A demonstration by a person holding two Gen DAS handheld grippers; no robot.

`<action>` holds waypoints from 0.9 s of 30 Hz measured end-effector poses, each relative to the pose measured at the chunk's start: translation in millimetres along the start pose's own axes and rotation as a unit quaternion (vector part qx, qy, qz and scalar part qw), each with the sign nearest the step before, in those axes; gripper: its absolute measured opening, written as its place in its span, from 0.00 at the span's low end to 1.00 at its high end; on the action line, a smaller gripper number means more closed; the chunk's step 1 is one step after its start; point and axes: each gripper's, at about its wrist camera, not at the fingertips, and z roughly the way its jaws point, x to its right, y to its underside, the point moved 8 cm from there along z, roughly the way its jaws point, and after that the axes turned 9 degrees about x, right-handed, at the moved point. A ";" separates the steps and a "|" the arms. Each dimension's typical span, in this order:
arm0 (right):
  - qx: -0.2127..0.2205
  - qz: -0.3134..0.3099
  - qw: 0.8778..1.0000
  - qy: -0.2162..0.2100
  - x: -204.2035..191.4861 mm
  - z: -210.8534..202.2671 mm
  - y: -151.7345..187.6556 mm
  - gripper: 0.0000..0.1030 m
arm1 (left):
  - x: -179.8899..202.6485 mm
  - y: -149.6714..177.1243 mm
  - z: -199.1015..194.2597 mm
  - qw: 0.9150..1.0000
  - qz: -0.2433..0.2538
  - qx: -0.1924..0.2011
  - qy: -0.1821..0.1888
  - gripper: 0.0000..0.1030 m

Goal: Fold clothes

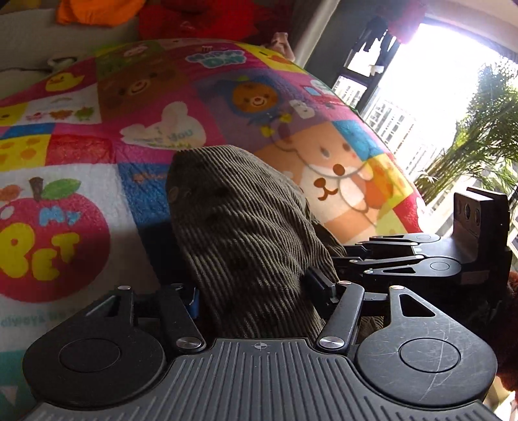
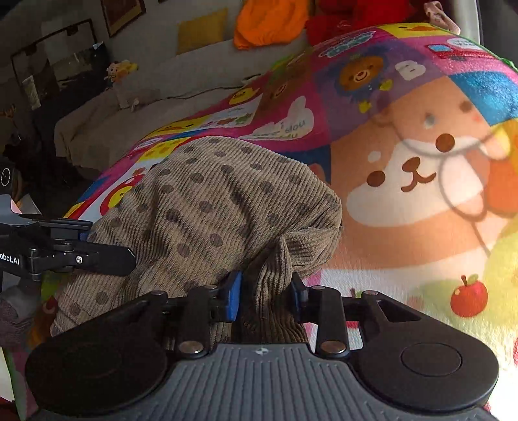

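Corduroy, olive-brown with darker dots: the garment [image 2: 220, 207] is bunched between both grippers above the patchwork blanket [image 2: 404, 200]. Left gripper [image 1: 251, 291]: jaws clamped on a thick fold of the garment. Right gripper [image 2: 265, 291]: jaws clamped on a gathered edge, blue pads [image 2: 233, 291] pressing the cloth. The grippers sit close together, each visible in the other's view. Beyond the blanket lie an orange cloth [image 2: 268, 19] and a red cloth [image 2: 356, 16]; a bright window [image 1: 430, 97] stands further off.

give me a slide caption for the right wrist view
Right gripper pinches a fold of brown dotted corduroy garment over a cartoon blanket.
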 end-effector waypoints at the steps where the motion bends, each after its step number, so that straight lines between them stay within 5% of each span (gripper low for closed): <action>1: 0.004 -0.009 1.000 0.002 0.3 13.6 -9.0 0.30 | -9.9 -7.6 7.0 1.000 -0.002 0.005 -0.008 0.64; 9: 0.031 -0.024 0.999 0.020 28.4 96.4 -61.7 0.30 | -49.2 -39.2 51.7 0.999 0.002 0.024 -0.021 0.64; 13: 0.036 -0.005 0.999 0.030 47.7 98.4 -68.0 0.37 | -46.3 -51.2 40.0 0.999 0.031 0.013 -0.011 0.64; 16: 0.058 -0.044 0.996 0.055 47.1 75.9 -66.3 0.41 | -41.2 -77.8 16.9 0.996 0.069 0.059 -0.008 0.64; 19: 0.056 -0.049 0.997 0.021 23.7 72.0 -62.4 0.48 | -35.8 -110.4 21.9 0.993 0.081 0.089 0.006 0.64; 25: 0.048 -0.052 0.996 -0.053 -24.9 65.2 -53.7 0.67 | -62.9 -113.0 114.0 1.000 0.025 0.007 0.010 0.63; 27: 0.041 -0.057 0.997 -0.032 -27.1 74.8 -37.1 0.71 | -65.4 -107.6 132.3 1.000 0.021 0.002 0.013 0.63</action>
